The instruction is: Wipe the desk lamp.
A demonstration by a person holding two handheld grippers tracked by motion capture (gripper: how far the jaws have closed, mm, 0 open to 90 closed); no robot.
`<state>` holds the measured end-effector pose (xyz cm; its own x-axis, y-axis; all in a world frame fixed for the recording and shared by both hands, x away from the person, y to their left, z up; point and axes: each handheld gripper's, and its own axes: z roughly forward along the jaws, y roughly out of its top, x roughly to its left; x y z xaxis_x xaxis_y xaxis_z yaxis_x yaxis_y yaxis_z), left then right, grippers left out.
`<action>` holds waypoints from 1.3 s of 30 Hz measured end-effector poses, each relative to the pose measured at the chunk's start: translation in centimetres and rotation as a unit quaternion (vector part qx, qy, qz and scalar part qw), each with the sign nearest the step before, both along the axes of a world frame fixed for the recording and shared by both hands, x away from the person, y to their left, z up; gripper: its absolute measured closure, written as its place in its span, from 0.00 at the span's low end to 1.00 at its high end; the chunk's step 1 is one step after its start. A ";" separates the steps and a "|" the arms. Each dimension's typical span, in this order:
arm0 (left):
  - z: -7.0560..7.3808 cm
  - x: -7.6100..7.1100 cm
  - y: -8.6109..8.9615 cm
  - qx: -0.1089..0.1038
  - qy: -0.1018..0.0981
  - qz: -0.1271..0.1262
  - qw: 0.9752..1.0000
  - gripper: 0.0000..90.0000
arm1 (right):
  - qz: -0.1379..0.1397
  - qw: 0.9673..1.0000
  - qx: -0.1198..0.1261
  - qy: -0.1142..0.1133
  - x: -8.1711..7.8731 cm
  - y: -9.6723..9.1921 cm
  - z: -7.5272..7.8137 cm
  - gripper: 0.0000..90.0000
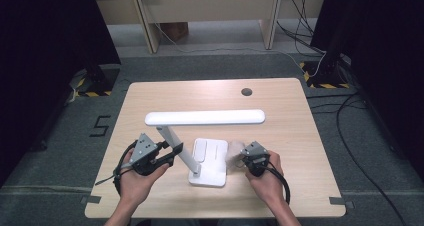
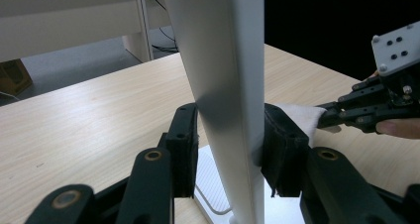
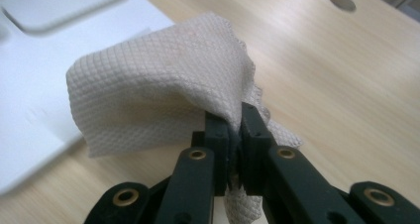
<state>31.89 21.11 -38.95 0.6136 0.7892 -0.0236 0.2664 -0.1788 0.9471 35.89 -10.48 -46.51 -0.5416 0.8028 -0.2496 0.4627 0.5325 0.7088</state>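
Observation:
A white desk lamp stands on the wooden table (image 1: 285, 131), its long head bar (image 1: 205, 117) level above a flat square base (image 1: 212, 173). My left gripper (image 1: 174, 150) is shut on the slanted lamp arm (image 1: 172, 137). In the left gripper view the black pads (image 2: 184, 144) press both sides of that arm (image 2: 228, 75). My right gripper (image 1: 242, 156) is shut on a white textured cloth (image 1: 233, 150) at the base's right edge. In the right gripper view the cloth (image 3: 158, 85) bulges over the closed gripper (image 3: 235, 130), beside the lamp base (image 3: 39, 70).
A round cable hole (image 1: 246, 92) sits near the table's far edge, also seen at upper right as a hole (image 3: 341, 1). The right gripper (image 2: 346, 112) with its cloth (image 2: 299, 117) shows in the left gripper view. Cables (image 1: 345, 131) trail on the floor at right.

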 end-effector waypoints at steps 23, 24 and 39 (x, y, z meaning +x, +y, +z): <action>0.0 -0.1 0.1 0.004 -0.002 -0.001 1.000 0.68 | 0.123 0.992 -0.017 -0.004 2.5 12.6 -0.5 0.95; 0.0 -0.1 0.1 0.005 -0.002 -0.001 1.000 0.68 | 0.126 0.992 -0.016 -0.001 2.4 12.8 -0.7 0.95; 0.0 -0.1 0.1 0.005 -0.004 0.003 1.000 0.68 | 0.121 0.992 -0.018 0.024 1.7 11.4 -2.5 0.95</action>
